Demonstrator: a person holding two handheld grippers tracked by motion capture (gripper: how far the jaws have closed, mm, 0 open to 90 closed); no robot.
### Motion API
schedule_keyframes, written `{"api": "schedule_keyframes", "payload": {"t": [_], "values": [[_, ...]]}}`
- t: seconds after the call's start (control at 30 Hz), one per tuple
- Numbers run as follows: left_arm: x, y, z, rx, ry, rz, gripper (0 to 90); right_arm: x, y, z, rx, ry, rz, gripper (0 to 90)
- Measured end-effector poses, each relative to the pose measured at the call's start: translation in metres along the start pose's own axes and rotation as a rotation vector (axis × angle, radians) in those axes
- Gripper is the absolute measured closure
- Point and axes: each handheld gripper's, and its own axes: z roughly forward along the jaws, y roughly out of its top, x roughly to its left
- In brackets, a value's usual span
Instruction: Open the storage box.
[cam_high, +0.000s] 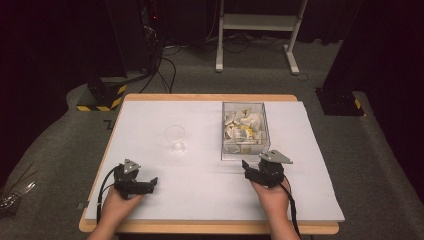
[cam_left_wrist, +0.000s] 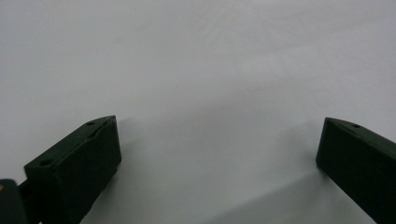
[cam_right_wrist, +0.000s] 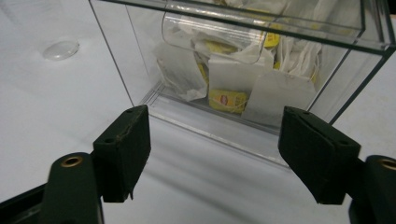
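A clear plastic box (cam_high: 223, 131) holding several white and yellow tea bags (cam_high: 244, 127) stands right of the table's middle. A clear empty glass (cam_high: 175, 138) stands to its left. My right gripper (cam_high: 254, 166) rests just in front of the box's near wall. In the right gripper view the right gripper (cam_right_wrist: 217, 126) is open, with nothing between its jaws, and faces the box (cam_right_wrist: 140, 70) and the tea bags (cam_right_wrist: 229, 100); the glass's base (cam_right_wrist: 60, 49) shows at upper left. My left gripper (cam_high: 150, 184) lies near the front left and points right. The left gripper (cam_left_wrist: 219, 135) is open over bare white surface.
The white sheet (cam_high: 150, 115) covers a wooden table whose edge (cam_high: 210, 228) runs along the front. Behind the table, on the grey carpet, are a white frame's legs (cam_high: 255, 22), cables (cam_high: 165, 65) and a striped yellow-black block (cam_high: 102, 97).
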Motion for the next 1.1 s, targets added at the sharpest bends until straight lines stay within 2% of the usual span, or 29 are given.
{"api": "schedule_keyframes", "payload": {"t": [0.3, 0.43, 0.53, 0.77, 1.1], "values": [[0.0, 0.0, 0.0, 0.0, 0.0, 0.0, 0.2, -0.004, 0.007, 0.005, -0.024, 0.006, 0.032, 32.7], [0.0, 0.0, 0.0, 0.0, 0.0, 0.0, 0.2, -0.005, 0.01, 0.007, -0.039, -0.005, 0.042, 33.3], [0.0, 0.0, 0.0, 0.0, 0.0, 0.0, 0.2, -0.005, 0.011, 0.009, -0.047, 0.002, 0.062, 37.7], [0.0, 0.0, 0.0, 0.0, 0.0, 0.0, 0.2, -0.008, 0.017, 0.015, -0.039, 0.004, 0.078, 41.6], [0.0, 0.0, 0.0, 0.0, 0.001, 0.0, 0.2, -0.003, 0.021, 0.023, -0.035, -0.018, 0.085, 44.9]]}}
